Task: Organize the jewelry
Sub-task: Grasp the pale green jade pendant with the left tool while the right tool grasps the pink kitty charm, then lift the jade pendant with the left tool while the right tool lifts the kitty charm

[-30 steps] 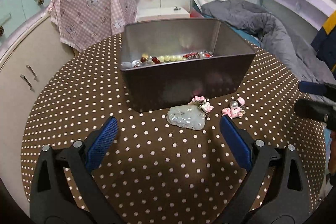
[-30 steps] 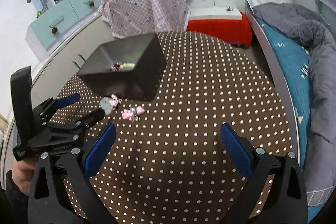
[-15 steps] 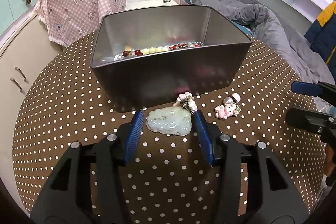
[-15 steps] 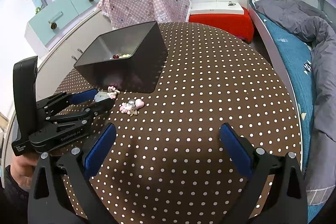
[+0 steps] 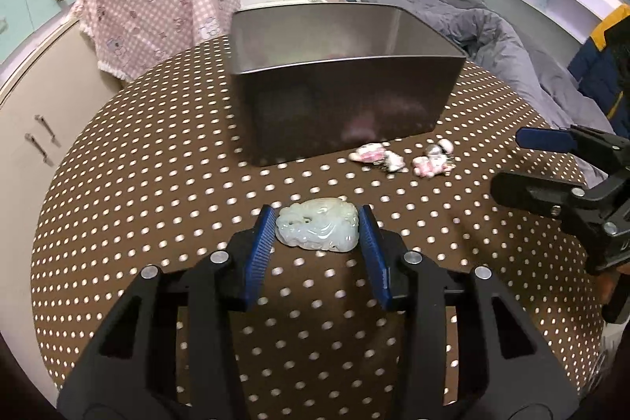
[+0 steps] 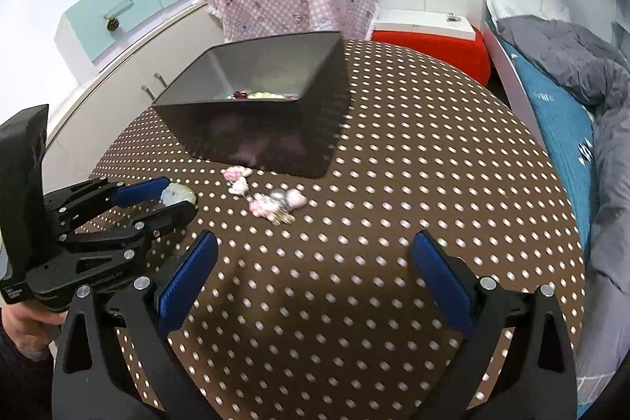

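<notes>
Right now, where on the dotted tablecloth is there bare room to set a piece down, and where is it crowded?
Bare cloth spreads right of the dark box toward the bed, and between the right gripper fingers. It is crowded in front of the box: pink charms lie there, and the left gripper grips the jade pendant.

Both the left gripper [image 5: 317, 229] and right gripper [image 6: 315, 276] have black angular arms, silver screw heads and ribbed blue pads [image 5: 260, 256] at the tips.
</notes>
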`<state>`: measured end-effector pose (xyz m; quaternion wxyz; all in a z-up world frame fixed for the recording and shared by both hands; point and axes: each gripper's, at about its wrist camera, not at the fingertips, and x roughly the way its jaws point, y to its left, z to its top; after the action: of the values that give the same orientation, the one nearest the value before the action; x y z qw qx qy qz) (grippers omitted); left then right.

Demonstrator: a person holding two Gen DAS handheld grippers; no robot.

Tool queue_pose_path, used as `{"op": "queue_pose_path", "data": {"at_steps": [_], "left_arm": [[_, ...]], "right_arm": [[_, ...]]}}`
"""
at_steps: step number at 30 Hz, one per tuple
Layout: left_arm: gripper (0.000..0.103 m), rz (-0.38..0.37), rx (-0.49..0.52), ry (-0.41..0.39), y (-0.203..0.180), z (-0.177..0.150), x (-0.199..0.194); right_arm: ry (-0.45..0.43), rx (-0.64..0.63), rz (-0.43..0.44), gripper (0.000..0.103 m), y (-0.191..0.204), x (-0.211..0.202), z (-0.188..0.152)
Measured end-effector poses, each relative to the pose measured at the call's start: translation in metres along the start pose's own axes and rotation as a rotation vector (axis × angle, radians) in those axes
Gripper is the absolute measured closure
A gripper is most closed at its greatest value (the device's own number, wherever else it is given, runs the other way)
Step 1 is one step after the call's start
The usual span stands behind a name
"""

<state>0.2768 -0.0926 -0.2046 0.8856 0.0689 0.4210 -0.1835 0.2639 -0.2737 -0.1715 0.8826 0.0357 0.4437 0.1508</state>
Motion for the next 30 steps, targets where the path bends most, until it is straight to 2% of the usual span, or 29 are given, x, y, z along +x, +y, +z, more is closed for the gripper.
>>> {"op": "queue_pose_path", "data": {"at_steps": [1,2,3,4,5,7,9,11,13,16,22,24,25,26,30], "left_arm": [[0.054,-0.001,-0.005,0.0,0.001,0.0,0.0],[0.041,0.001,-0.011,0.0,0.003,0.001,0.001],[0.035,0.015,-0.018,0.001,0.003,0.001,0.001],[0.032,0.018,-0.022,0.003,0.004,0.001,0.002],[0.032,0.014,-0.026,0.004,0.004,0.001,0.002],[0.032,0.004,-0.035,0.002,0.006,0.002,0.003],[0.032,-0.004,-0.04,0.0,0.007,0.003,0.003],[0.032,-0.011,-0.043,-0.001,0.008,0.002,0.003],[0.032,-0.023,-0.045,-0.003,0.011,0.002,0.003],[0.036,-0.039,-0.043,-0.006,0.013,0.002,0.003],[0.036,-0.022,-0.026,0.0,0.008,0.001,0.004],[0.035,-0.016,-0.016,0.005,0.004,0.001,0.005],[0.035,-0.011,-0.011,0.006,0.003,0.001,0.006],[0.035,-0.007,-0.006,0.007,0.003,0.001,0.006],[0.035,-0.017,-0.013,0.003,0.0,0.001,0.004]], "right_arm": [[0.002,-0.008,0.001,0.008,0.005,0.005,0.002],[0.003,-0.014,-0.002,0.011,0.008,0.008,0.003],[0.003,-0.024,-0.004,0.014,0.012,0.012,0.005],[0.009,-0.029,0.001,0.024,0.015,0.017,0.007],[0.014,-0.035,0.001,0.039,0.018,0.021,0.008],[0.02,-0.063,-0.021,0.049,0.024,0.029,0.009],[0.01,-0.104,-0.056,0.05,0.03,0.032,0.008],[0.007,-0.119,-0.063,0.069,0.032,0.032,0.007],[0.008,-0.127,-0.069,0.078,0.03,0.03,0.006],[0.015,-0.122,-0.054,0.078,0.024,0.023,0.001],[0.023,-0.121,-0.049,0.077,0.019,0.017,-0.009],[0.026,-0.139,-0.048,0.071,0.021,0.016,-0.01],[0.024,-0.129,-0.038,0.056,0.021,0.015,-0.011],[0.016,-0.117,-0.04,0.044,0.02,0.013,-0.011],[-0.021,-0.106,-0.027,0.044,0.016,0.002,-0.013]]}}
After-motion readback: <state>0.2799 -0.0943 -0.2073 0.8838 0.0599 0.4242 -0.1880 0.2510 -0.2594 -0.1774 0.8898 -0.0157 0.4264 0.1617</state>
